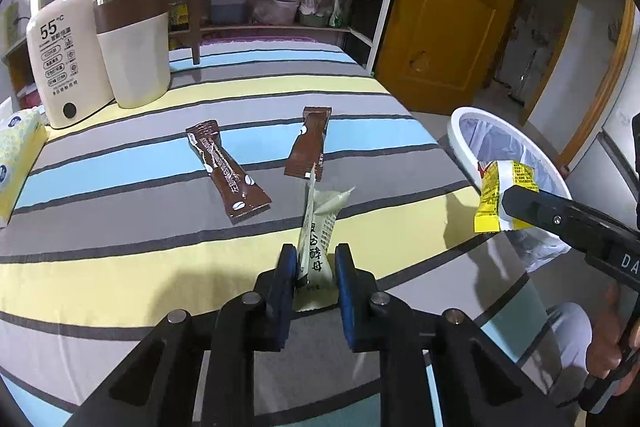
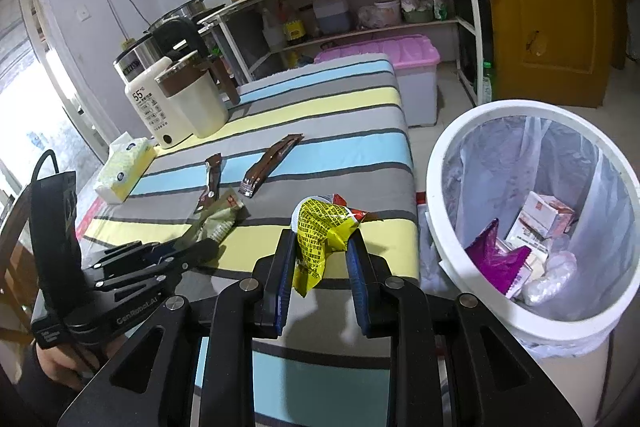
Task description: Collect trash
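My left gripper (image 1: 316, 259) is shut on a pale green wrapper (image 1: 318, 223) and holds it above the striped table (image 1: 120, 267); the wrapper also shows in the right wrist view (image 2: 218, 221). My right gripper (image 2: 320, 247) is shut on a crumpled yellow wrapper (image 2: 320, 231), near the table's right edge, left of the white trash bin (image 2: 532, 323); this wrapper shows in the left wrist view (image 1: 502, 195) in front of the bin (image 1: 464, 143). Two brown sachets (image 1: 226, 173) (image 1: 310, 147) lie on the table.
A white kettle (image 1: 66, 67) and a cream-and-brown jug (image 1: 134, 47) stand at the table's back left, a tissue pack (image 1: 16, 159) at the left edge. The bin holds boxes and a purple bag (image 2: 498, 259). A pink-lidded tub (image 2: 400, 67) and shelves stand behind.
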`<state>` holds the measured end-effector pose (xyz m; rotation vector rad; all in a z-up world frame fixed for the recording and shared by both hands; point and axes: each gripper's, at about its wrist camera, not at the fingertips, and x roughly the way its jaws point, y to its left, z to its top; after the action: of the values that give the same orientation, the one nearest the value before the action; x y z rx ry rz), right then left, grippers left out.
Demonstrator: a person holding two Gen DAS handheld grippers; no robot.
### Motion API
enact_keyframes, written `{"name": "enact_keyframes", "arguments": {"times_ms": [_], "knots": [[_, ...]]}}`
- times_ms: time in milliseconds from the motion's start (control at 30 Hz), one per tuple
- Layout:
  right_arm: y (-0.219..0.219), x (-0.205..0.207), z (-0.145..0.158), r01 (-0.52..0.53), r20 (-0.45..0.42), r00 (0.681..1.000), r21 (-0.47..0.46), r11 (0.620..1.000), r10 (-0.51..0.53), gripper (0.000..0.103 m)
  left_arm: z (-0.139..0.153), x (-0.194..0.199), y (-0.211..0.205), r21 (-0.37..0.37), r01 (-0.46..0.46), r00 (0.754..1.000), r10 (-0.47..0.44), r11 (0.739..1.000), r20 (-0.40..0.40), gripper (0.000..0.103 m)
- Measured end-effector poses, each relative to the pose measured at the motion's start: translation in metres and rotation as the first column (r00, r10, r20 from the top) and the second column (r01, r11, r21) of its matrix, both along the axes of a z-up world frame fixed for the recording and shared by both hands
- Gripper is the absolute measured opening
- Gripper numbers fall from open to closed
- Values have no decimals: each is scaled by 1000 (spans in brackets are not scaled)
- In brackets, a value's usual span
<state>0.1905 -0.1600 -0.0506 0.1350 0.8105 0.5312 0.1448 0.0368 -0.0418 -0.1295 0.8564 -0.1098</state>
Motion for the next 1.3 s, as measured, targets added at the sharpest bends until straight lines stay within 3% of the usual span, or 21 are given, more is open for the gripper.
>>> {"name": "enact_keyframes", "arguments": {"times_ms": [400, 833, 1300], "knots": [[-20, -19, 17, 21, 58, 998, -7, 1000, -21, 27, 28, -15, -20, -34, 13, 997, -10, 999, 75, 15], [-32, -26, 19, 33, 65, 997, -4, 999, -33, 26, 23, -22, -30, -17, 42, 997, -41, 999, 59, 13], [-41, -28, 23, 49, 73, 996, 1, 999, -49, 27, 42, -26, -36, -24, 59, 992, -56, 998, 110, 11]]}}
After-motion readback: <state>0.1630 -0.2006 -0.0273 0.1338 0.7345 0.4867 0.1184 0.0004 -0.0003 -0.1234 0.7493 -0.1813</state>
